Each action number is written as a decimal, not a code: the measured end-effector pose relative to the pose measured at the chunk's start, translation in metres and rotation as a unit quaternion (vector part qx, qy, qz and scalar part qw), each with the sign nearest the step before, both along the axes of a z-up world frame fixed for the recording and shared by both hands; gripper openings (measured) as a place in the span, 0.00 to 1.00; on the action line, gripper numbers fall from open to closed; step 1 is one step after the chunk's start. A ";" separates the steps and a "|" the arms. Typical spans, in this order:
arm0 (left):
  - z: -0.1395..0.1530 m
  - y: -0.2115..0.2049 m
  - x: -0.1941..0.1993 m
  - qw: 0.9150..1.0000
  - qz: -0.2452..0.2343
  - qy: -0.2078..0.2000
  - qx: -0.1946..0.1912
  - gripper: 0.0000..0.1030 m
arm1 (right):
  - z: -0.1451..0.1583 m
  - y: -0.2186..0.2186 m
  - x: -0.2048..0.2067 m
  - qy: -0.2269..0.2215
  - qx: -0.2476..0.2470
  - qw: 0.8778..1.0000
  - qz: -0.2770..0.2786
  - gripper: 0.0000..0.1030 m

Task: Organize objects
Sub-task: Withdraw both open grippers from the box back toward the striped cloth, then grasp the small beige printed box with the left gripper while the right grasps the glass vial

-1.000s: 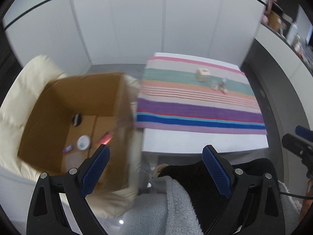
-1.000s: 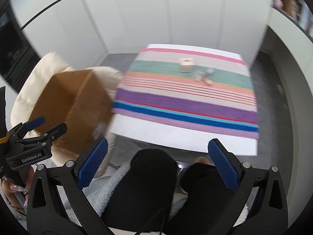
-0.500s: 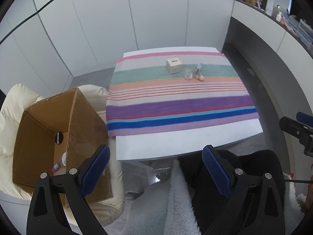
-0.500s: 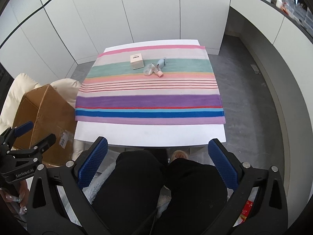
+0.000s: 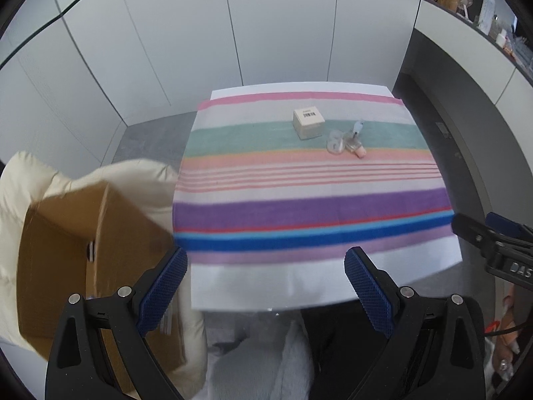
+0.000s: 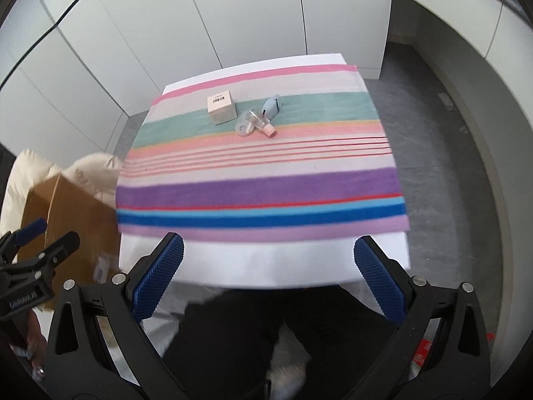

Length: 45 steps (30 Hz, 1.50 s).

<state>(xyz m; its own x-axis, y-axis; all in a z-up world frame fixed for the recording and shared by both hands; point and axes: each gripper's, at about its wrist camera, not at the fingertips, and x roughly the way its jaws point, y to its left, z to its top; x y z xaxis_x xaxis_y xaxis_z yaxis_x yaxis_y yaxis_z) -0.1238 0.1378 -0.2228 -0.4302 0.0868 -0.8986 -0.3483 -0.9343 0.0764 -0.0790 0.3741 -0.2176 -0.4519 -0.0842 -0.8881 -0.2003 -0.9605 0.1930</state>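
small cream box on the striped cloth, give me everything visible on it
The small cream cardboard-looking cube box sits flat and closed on the teal band of the striped cloth, toward the far side of the white table. Its top face carries a white label with a black barcode. Its sides look plain. A clear round item lies close beside its near right corner; contact can't be told. Neither gripper is near it.

A home-like room: white wall panels (image 6: 233, 16), striped tablecloth (image 6: 260, 166), cream cushioned chair (image 5: 140, 180).
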 end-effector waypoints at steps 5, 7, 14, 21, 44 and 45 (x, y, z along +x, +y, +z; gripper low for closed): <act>-0.025 0.024 -0.046 1.000 -0.008 0.001 -0.012 0.94 | -0.036 0.007 -0.062 0.012 0.025 1.000 0.010 1.00; -0.040 0.033 -0.067 1.000 -0.010 -0.005 -0.012 0.94 | -0.054 0.011 -0.087 0.015 0.040 0.999 0.021 1.00; -0.085 0.063 -0.157 0.998 0.039 -0.039 0.015 0.94 | -0.122 0.015 -0.175 0.034 0.045 0.995 0.080 0.84; -0.131 0.111 -0.233 0.992 0.056 -0.101 0.043 0.93 | -0.159 -0.009 -0.218 0.053 0.111 0.981 0.147 0.59; -0.204 0.192 -0.272 0.992 0.026 -0.125 -0.008 0.43 | -0.183 0.004 -0.226 0.041 0.043 0.990 0.127 0.28; -0.202 0.192 -0.272 0.992 0.024 -0.127 -0.009 0.43 | -0.184 0.005 -0.226 0.040 0.040 0.990 0.125 0.28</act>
